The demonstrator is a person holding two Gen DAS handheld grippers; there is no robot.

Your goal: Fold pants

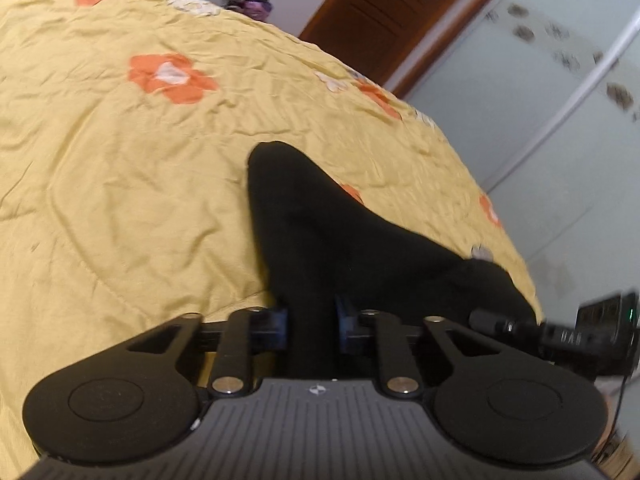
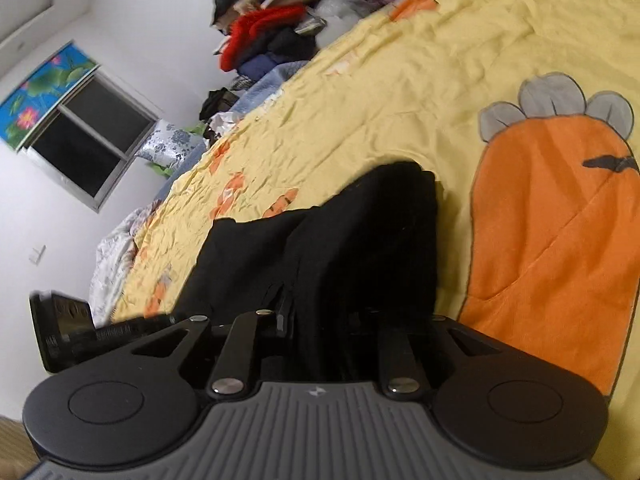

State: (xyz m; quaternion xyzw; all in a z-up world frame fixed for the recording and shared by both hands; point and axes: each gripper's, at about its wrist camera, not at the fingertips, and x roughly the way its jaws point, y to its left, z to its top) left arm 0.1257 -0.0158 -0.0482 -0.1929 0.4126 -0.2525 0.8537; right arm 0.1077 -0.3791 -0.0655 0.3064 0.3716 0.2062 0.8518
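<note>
- My left gripper [image 1: 312,330] has its two blue pads [image 1: 280,326] pressed onto a bunched strip of the pants [image 1: 320,236]; the jaws stand narrow, with only black cloth between them.
- From that grip the pants run forward as a soft, matte black wedge, tapering to a rounded tip that rests on the quilt [image 1: 120,168].
- My right gripper [image 2: 320,332] is also buried in black fabric. The cloth fills the gap between the fingers and hides the pads, so I judge it clamped on the pants [image 2: 360,232] from the fabric drawn up into it.
- In the right wrist view the pants show as a wider, layered sheet with a straight left edge and a folded, thicker ridge on the right, lying flat on the quilt [image 2: 360,100] further out.
- The quilt is pale yellow, finely wrinkled and stitched, printed with orange flowers [image 1: 172,78] and a large orange carrot shape [image 2: 560,240] with grey leaves.
- The carrot lies just beside the pants, on their right.
- A heap of mixed clothes [image 2: 276,28], red, black and blue, sits at the far end of the bed.
- A brown wooden door [image 1: 392,8] stands beyond the bed's edge; a dark window [image 2: 88,140] is set in the white wall.
</note>
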